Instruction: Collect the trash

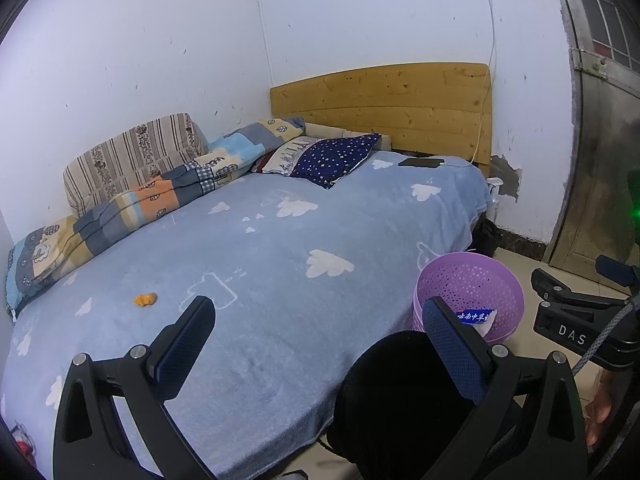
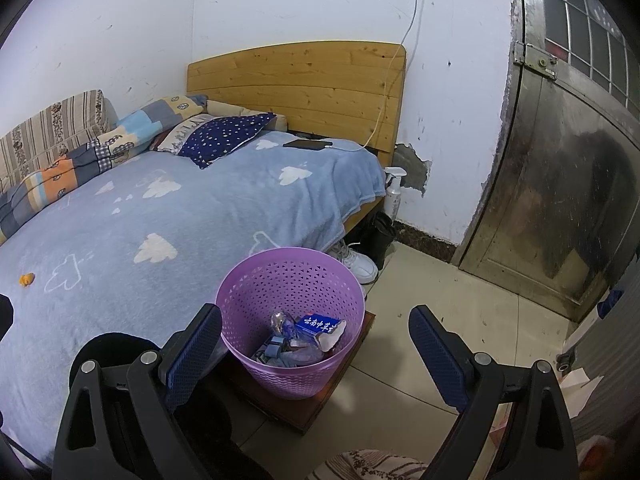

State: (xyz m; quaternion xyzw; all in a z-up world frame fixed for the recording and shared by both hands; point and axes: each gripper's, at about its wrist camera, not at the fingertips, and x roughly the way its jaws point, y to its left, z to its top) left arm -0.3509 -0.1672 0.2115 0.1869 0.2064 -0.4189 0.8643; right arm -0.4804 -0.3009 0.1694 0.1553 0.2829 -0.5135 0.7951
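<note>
- My left gripper (image 1: 320,344) hangs above the near edge of the bed, its two blue-padded fingers (image 1: 188,344) spread wide with nothing between them and touching nothing.
- My right gripper (image 2: 316,352) hovers over the floor just near of the round purple perforated plastic waste basket (image 2: 256,280), fingers (image 2: 438,356) likewise spread wide and empty; its left finger overlaps the basket's near-left wall in the view, but I cannot tell whether they touch.
- The small orange scrap of trash (image 1: 145,299) lies alone on the light blue fleece blanket with white clouds (image 1: 280,248), on the near-left part of the bed, far of my left gripper's left finger and well apart from the basket.
- From the right wrist the same scrap (image 2: 27,279) sits at the far left of the picture.
- Inside the basket I see a blue-and-white torn paper packet with printed characters (image 2: 318,326) and crumpled clear and bluish wrappers (image 2: 286,344) on the bottom.
- The basket stands on a low dark red-brown board (image 2: 320,396) on the tiled floor, just right of the bed's side.
- A black phone (image 2: 306,144) lies on the blanket's far-right corner, with a white cable plugged into it.
- A dark blue star-print pillow (image 1: 336,156) rests by the pale wooden headboard (image 1: 380,104).
</note>
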